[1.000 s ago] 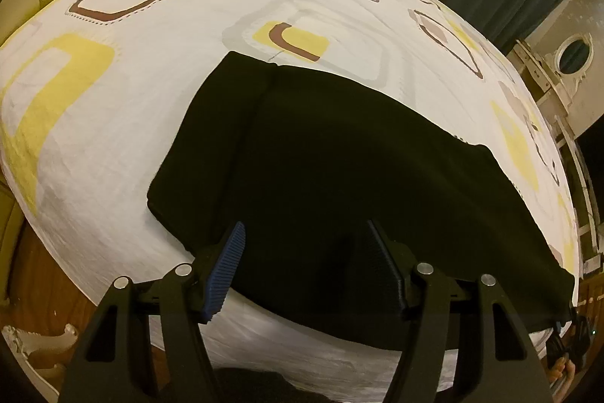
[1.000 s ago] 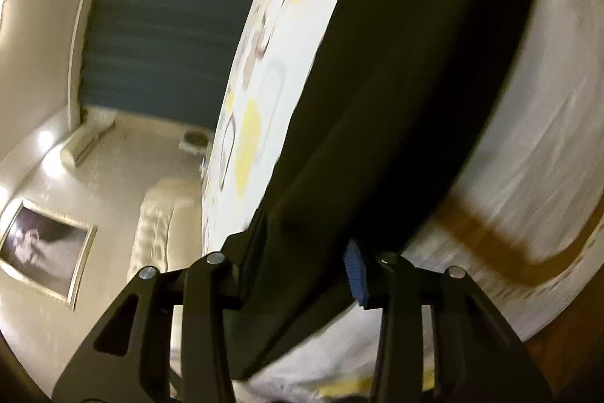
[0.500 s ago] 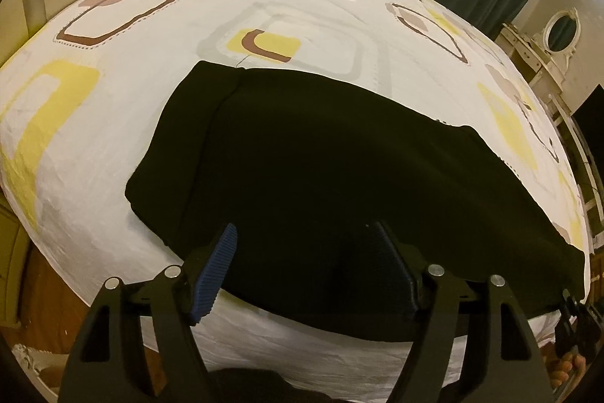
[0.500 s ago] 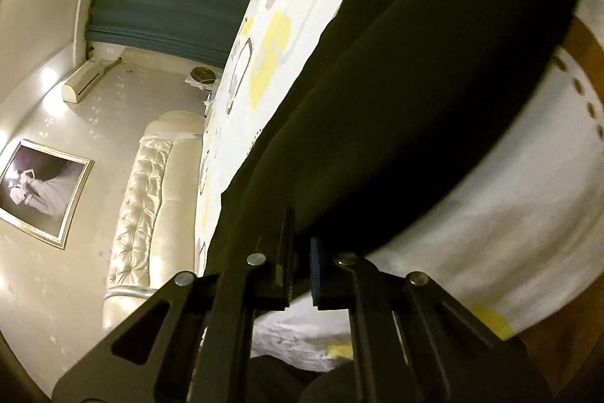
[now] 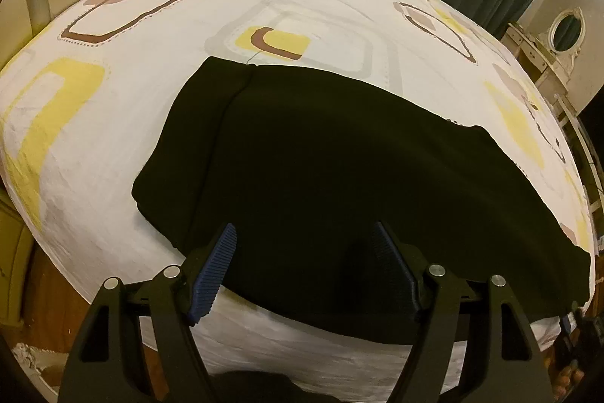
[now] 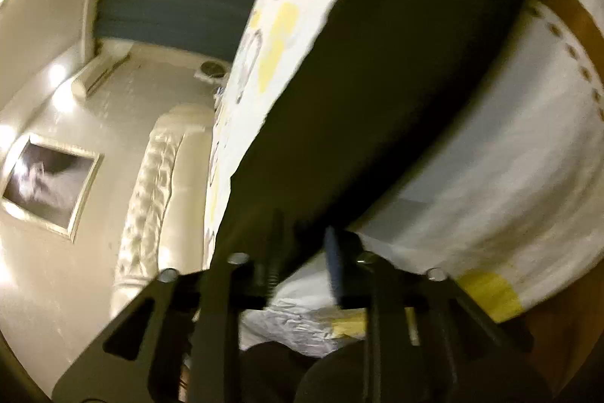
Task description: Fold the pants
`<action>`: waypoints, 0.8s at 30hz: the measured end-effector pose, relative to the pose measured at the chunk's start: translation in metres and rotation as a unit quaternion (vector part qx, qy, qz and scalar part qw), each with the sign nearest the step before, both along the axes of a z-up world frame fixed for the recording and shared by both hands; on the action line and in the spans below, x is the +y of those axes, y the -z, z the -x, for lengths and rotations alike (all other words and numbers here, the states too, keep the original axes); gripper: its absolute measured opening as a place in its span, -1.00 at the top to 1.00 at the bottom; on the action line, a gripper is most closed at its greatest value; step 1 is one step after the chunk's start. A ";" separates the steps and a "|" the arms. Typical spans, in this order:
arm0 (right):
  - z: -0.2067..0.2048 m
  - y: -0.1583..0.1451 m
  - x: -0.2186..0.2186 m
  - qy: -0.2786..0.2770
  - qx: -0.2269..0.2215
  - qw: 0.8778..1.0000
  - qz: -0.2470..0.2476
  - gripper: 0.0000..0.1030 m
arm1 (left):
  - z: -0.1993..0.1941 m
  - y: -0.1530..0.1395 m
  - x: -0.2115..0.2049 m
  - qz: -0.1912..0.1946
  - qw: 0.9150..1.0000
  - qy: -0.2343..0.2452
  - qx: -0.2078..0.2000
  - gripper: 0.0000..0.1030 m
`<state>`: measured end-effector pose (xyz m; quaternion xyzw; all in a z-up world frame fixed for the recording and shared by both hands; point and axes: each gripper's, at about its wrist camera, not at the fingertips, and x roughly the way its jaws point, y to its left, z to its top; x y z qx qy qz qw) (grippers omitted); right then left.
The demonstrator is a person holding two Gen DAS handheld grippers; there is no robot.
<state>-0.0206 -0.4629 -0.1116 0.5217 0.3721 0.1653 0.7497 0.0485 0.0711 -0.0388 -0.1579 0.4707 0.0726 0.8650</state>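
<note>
The black pants (image 5: 339, 176) lie folded along the near edge of the bed (image 5: 113, 146), on its patterned sheet. The left gripper (image 5: 305, 270) hovers above them, jaws wide apart and empty. The right gripper (image 6: 302, 263), at the pants' corner, is opening its jaws; the fabric edge sits between them, unpinched.
</note>
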 end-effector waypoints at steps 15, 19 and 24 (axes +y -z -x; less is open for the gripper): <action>-0.024 0.006 0.075 -0.126 0.032 0.991 0.038 0.88 | 0.001 0.003 -0.004 -0.014 1.000 0.011 0.001 -0.47; -0.018 0.002 0.071 -0.161 0.041 0.986 0.025 0.71 | 0.001 0.003 -0.005 -0.019 1.000 0.013 0.000 -0.46; -0.014 -0.054 0.025 -0.176 -0.042 0.981 0.072 0.17 | 0.001 0.001 -0.007 -0.013 1.000 0.019 -0.003 -0.47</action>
